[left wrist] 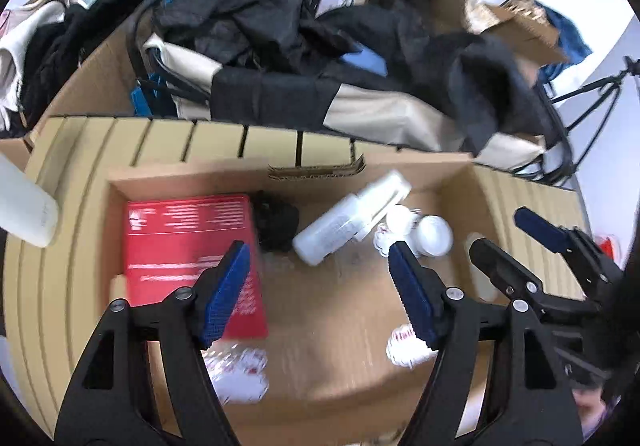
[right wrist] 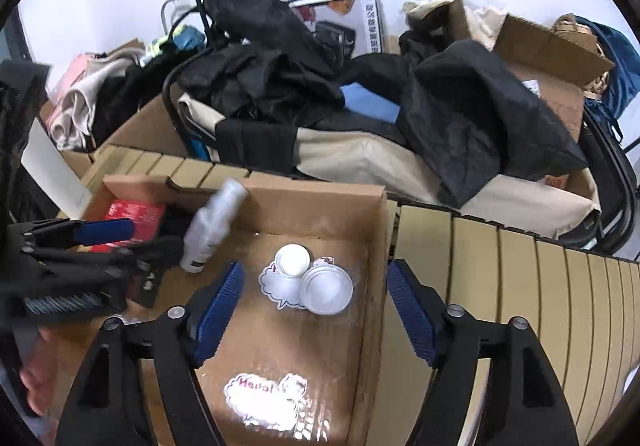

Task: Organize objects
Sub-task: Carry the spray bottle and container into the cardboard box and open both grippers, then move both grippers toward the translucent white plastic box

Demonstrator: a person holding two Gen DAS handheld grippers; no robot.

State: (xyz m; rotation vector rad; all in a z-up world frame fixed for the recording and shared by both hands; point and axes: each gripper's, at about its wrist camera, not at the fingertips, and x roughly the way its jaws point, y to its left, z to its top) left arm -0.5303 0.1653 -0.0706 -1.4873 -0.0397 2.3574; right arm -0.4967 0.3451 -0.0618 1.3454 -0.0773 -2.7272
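An open cardboard box (left wrist: 192, 182) (right wrist: 376, 238) sits on a slatted tan table. In it lie a red booklet (left wrist: 188, 242) (right wrist: 134, 214), a black bundle (left wrist: 278, 224), a white spray bottle (left wrist: 352, 220) (right wrist: 212, 224), two small white jars (left wrist: 434, 236) (right wrist: 326, 288) and sticker sheets (left wrist: 240, 370) (right wrist: 264, 402). My left gripper (left wrist: 318, 286) is open and empty above the box floor; it also shows in the right wrist view (right wrist: 80, 266). My right gripper (right wrist: 312, 310) is open and empty over the box's right side, just short of the jars; it also shows in the left wrist view (left wrist: 508, 234).
Behind the table lies a heap of black clothes (right wrist: 280, 78) on a beige bag (right wrist: 360, 158), with cardboard boxes (right wrist: 552, 58) and a printed carton (right wrist: 352, 22) by the white wall. A white bottle (left wrist: 24, 206) stands at the table's left. Slatted table surface (right wrist: 520, 278) extends to the right.
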